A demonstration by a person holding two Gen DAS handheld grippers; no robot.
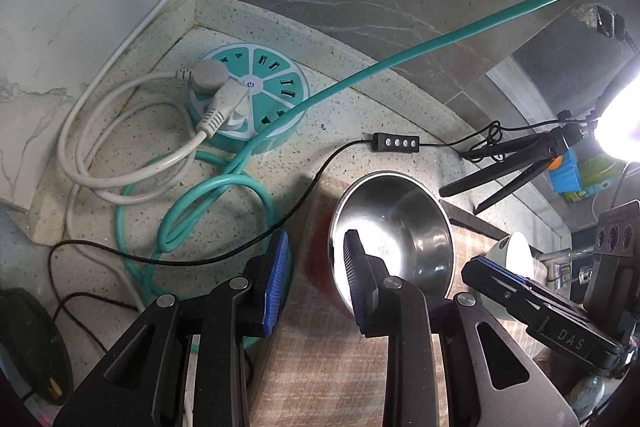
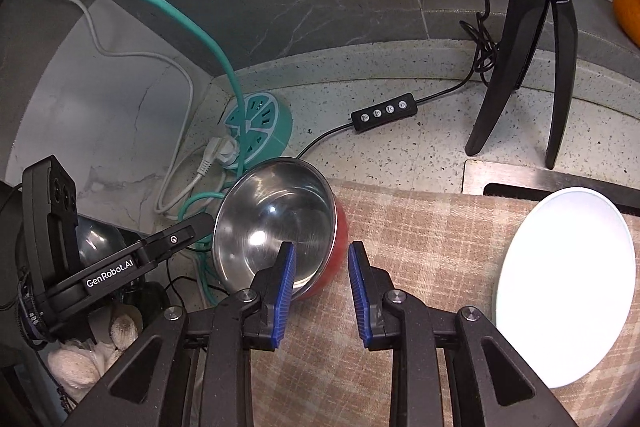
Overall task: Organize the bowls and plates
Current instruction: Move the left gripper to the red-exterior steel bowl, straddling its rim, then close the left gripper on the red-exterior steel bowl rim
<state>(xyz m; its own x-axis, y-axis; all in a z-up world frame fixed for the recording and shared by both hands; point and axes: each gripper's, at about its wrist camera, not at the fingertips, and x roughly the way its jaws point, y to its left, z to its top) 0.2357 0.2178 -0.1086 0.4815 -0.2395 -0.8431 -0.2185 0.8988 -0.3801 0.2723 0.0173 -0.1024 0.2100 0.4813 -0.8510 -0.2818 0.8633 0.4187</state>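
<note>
1. Speckled stone countertop point(image 2: 400, 143) is seen beneath both grippers, partly covered by a checked cloth point(image 2: 420, 247) and backed by grey marbled wall tiles.
2. The left gripper point(image 1: 318, 275) is held with its blue-padded fingers point(image 1: 276, 279) apart; the near rim of the steel bowl point(image 1: 400, 227) is seen between them, one pad inside the bowl and one outside, and contact cannot be told.
3. The right gripper point(image 2: 322, 287) is likewise held with its fingers point(image 2: 285, 291) apart, the bowl's red outer wall and rim point(image 2: 280, 219) lying at the left pad; whether the pad presses on it cannot be told.
4. The bowl, steel inside and red outside, is placed at the cloth's left edge, tilted.
5. A white plate point(image 2: 568, 287) is seen on the cloth, to the right of the bowl and apart from it.
6. A round teal power strip point(image 1: 250, 99) with white plugs is set in the corner, its teal cable point(image 1: 224, 195) looped on the counter.
7. A black inline switch point(image 2: 384, 111) and a black tripod point(image 2: 532, 59) are found behind the cloth.
</note>
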